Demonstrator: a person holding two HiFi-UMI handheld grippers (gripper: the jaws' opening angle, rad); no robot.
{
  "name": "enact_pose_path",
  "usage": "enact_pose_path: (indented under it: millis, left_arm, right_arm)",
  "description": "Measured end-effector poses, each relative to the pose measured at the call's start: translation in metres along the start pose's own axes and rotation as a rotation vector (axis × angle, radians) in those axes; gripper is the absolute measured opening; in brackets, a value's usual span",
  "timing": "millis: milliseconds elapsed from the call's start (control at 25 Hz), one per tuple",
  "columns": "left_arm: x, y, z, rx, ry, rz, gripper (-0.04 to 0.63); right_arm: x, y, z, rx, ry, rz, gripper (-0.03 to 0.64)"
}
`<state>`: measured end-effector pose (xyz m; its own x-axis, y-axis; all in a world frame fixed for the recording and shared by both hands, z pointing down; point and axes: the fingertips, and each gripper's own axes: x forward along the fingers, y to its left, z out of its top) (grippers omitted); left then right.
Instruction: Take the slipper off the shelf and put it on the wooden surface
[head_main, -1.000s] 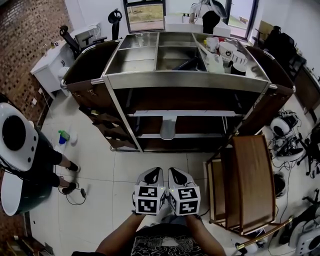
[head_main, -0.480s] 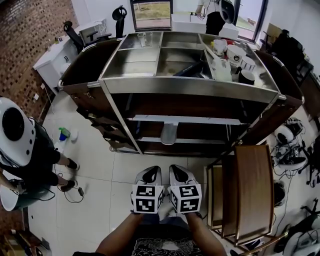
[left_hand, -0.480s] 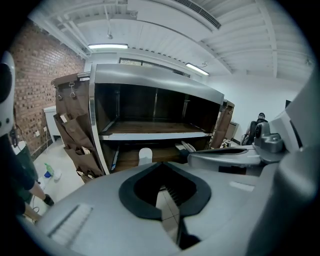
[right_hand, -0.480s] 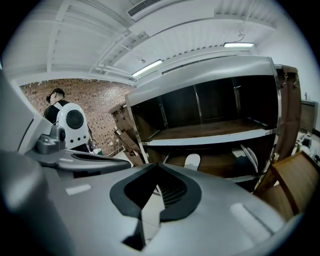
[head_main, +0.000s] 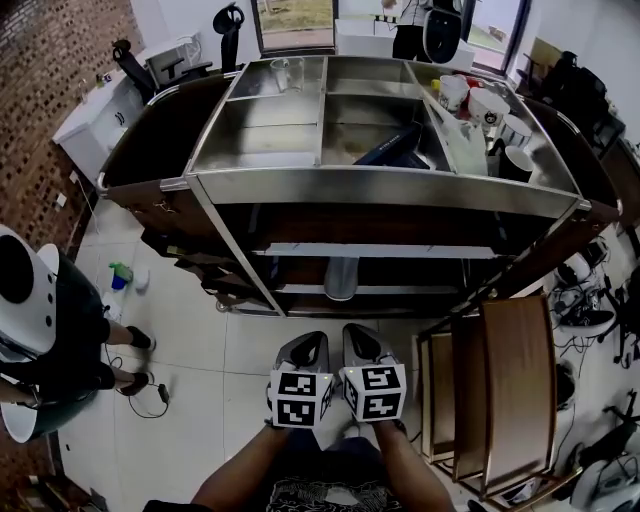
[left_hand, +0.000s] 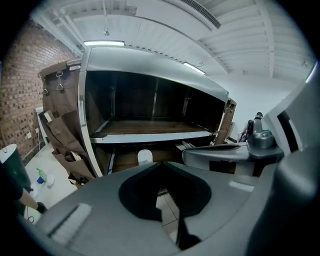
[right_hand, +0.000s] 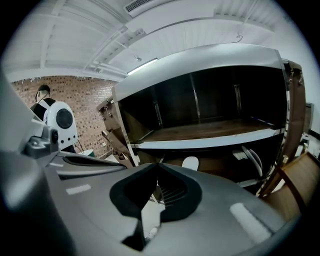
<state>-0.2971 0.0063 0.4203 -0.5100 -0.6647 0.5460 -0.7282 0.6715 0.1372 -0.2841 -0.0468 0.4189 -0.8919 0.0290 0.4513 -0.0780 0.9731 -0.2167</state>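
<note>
A pale slipper (head_main: 340, 278) stands on the low shelf of a steel-topped cart (head_main: 380, 186); it also shows as a white oval, the slipper (left_hand: 145, 157) in the left gripper view and the slipper (right_hand: 190, 163) in the right gripper view. My left gripper (head_main: 308, 342) and right gripper (head_main: 358, 336) hang side by side over the tiled floor, short of the cart and pointing at it. The jaws of both are shut with nothing between them. A wooden stand (head_main: 515, 380) with a slatted top sits to the right of the grippers.
Mugs (head_main: 485, 105) and a dark object clutter the cart's top right. Brown fabric pockets (head_main: 190, 265) hang on its left end. A person in black (head_main: 60, 340) stands at the left beside a spray bottle (head_main: 120, 275). Cables and gear (head_main: 590, 290) lie on the right.
Both grippers and the head camera have come closer to the cart, which now fills more of the picture. The grippers stay side by side and shut.
</note>
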Motion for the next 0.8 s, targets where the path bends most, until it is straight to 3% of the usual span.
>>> enact_pose_path:
  millis: [120,360,800]
  left_arm:
    - [0.022,0.009,0.002,0.030,0.004,-0.020,0.006]
    - [0.052,0.029,0.006,0.007,-0.018,-0.026,0.006]
    - [0.111,0.053,-0.023,0.014,-0.027,-0.022,0.006]
  right_arm:
    - [0.022,-0.005,0.003,-0.003,-0.007,-0.019,0.000]
    - [0.060,-0.015,-0.004,-0.008,0.003,-0.041,0.000]
    - [0.117,-0.049,-0.043,-0.026,0.006,-0.057,0.008]
